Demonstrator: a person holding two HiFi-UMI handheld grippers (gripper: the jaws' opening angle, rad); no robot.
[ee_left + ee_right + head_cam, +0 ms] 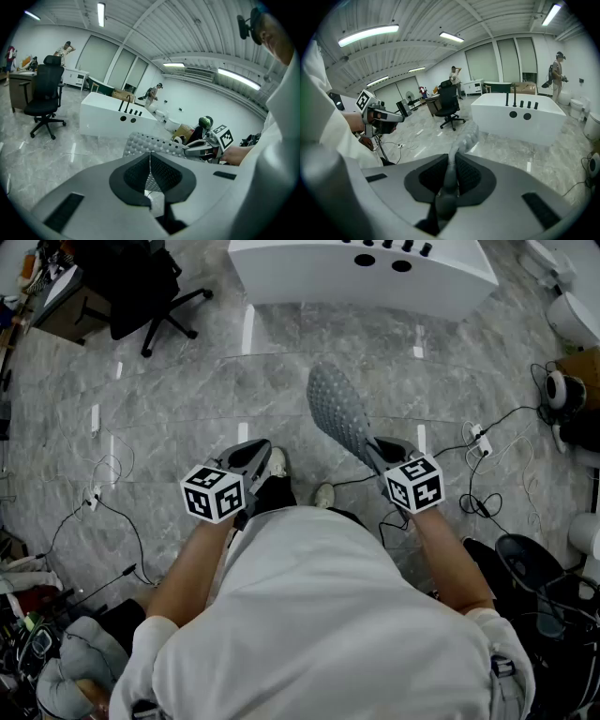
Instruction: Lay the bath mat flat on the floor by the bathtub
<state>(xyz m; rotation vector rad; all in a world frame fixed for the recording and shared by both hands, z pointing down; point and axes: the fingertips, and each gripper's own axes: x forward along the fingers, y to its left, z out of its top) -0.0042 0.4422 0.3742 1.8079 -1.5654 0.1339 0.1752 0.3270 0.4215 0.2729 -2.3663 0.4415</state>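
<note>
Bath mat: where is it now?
Head view, right of centre: the bath mat is clamped in the right gripper, raised above the floor before the bathtub.

Grey bath mat (468, 136) clamped between right gripper (451, 160) jaws, extended toward white bathtub (520, 117); office chair (450, 105) left of bathtub.

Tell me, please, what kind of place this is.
Likely a large office or lab hall staged as a bathroom: a white bathtub stands on open floor, with an office chair and loose cables nearby.

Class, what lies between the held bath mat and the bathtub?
Only bare grey floor separates the bath mat from the bathtub, as the head view shows.
</note>
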